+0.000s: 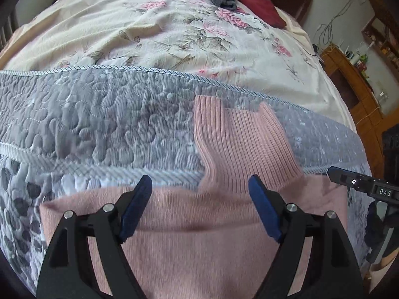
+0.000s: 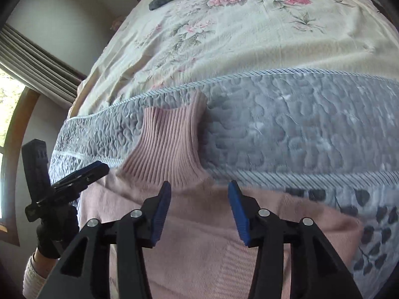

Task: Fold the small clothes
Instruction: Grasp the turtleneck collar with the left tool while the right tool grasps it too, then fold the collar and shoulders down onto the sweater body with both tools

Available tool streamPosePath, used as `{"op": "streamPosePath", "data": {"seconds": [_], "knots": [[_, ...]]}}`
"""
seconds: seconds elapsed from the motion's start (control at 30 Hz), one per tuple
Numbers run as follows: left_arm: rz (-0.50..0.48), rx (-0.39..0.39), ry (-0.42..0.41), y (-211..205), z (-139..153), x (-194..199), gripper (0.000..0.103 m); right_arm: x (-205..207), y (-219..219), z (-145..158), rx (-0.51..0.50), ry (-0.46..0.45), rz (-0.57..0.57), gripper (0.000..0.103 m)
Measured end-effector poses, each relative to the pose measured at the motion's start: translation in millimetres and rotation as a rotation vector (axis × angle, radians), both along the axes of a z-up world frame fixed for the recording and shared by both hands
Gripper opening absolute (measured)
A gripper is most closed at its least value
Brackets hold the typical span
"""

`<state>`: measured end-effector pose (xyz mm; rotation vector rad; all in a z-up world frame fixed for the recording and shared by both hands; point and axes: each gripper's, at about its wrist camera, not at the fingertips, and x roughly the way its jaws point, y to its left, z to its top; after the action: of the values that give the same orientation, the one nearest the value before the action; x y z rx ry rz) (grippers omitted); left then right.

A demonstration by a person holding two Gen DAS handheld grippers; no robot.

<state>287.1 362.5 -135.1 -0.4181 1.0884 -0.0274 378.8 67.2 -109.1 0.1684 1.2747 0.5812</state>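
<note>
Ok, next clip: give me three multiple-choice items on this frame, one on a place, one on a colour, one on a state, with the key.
1. Where does the sweater's ribbed collar lie?
A. on the grey quilted band
B. on the floral sheet
C. on the dark red pillow

2. What colour is the sweater?
A. green
B. pink
C. black

3. How do the two tools stand?
A. both shut on cloth
B. one shut, one open
C. both open, holding nothing

Key: 1 A, the ribbed collar rests on the grey quilted band, short of the floral sheet. 2 B, the sweater is pink. 3 C, the left tool and right tool both have their fingers spread with nothing between.
</note>
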Motion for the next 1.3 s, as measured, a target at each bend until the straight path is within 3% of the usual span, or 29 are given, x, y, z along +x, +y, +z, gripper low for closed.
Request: {"op": "streamPosePath", "data": {"seconds": [0.2,0.33,0.4,0.43,0.5,0.6,0.77,0.97,1.13,1.3], "knots": [[0.048,-0.106,0.055,8,-35,53,0.079,57,42,-31,-0.005,0.040,-0.010,0.049],[0.026,-0.105,0.049,1,-47,67,0.075,74,58,-54,-0.033,0.066,-0.018,0.049],[0.009,-0.103,0.037,-3,-47,71,0.062,79,62,-63,-0.028,0.068,-0.019,0.048],[0.000,-0.107,0.033,-5,-48,72,0.047,80,64,-65,-0.036,0.063,-0.014,0.045],[-0.021,-0.120,0.041,-8,-50,76,0.022,79,66,-68,-0.028,0.060,0.004,0.015],[-0.037,-0.094,0.007,-11,-45,73,0.007,72,62,-56,0.015,0.026,0.014,0.013],[-0.074,-0.182,-0.125,-7,-12,46,0.007,45,48,-16,0.117,-0.062,0.080,0.012],[-0.158,-0.226,-0.231,-13,23,-1,0.007,-4,35,23,0.152,-0.160,0.195,0.012],[-0.189,-0.249,-0.255,-7,30,-47,0.006,-47,28,33,0.117,-0.218,0.273,0.012],[-0.227,-0.237,-0.223,-4,18,-86,0.007,-87,17,25,0.065,-0.236,0.342,0.012]]}}
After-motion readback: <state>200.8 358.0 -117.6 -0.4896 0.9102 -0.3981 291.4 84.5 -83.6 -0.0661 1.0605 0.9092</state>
